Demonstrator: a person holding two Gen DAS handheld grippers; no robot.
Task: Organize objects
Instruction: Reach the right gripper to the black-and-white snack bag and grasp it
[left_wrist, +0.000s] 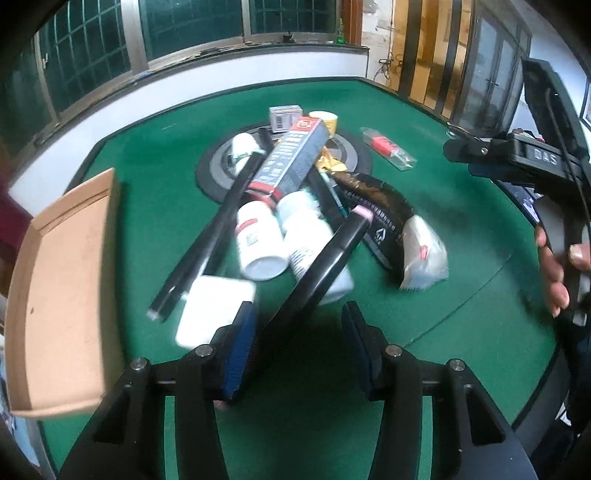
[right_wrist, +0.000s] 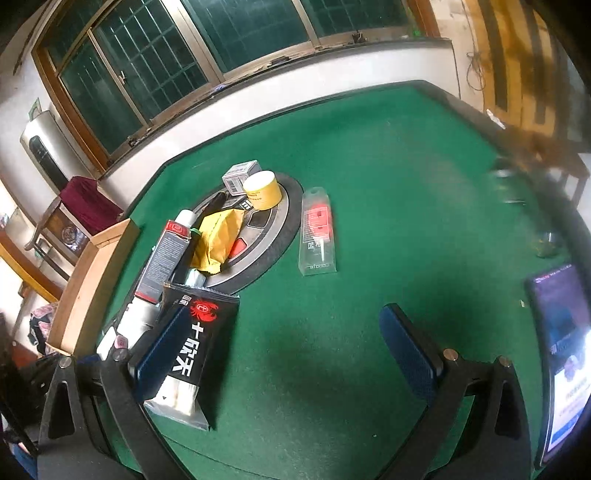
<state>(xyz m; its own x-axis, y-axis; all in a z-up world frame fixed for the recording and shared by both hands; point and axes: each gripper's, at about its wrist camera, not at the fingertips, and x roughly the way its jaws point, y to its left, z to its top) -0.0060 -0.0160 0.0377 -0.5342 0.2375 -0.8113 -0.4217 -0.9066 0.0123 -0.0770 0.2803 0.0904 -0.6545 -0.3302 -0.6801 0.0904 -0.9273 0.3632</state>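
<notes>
My left gripper (left_wrist: 297, 306) hangs over a pile on the green table (left_wrist: 461, 280). A long black stick with a pink end (left_wrist: 332, 254) runs slantwise between its jaws. The stick lies against the left pad (left_wrist: 240, 347), and green felt shows between it and the right pad (left_wrist: 356, 339). Under it lie two white bottles (left_wrist: 258, 240), a white flat case (left_wrist: 210, 310) and a grey-red carton (left_wrist: 291, 158). My right gripper (right_wrist: 284, 310) stands wide open with bare felt between its fingers. Its left pad (right_wrist: 159, 354) is beside a black crab-print packet (right_wrist: 207, 343).
An open cardboard box (left_wrist: 62, 288) stands at the table's left edge. On the round centre disc (right_wrist: 273, 236) are a yellow tub (right_wrist: 262, 190), a small grey box (right_wrist: 240, 175) and a yellow bag (right_wrist: 218, 236). A clear pack with a red item (right_wrist: 317, 229) lies nearby. A lit screen (right_wrist: 561, 354) stands right.
</notes>
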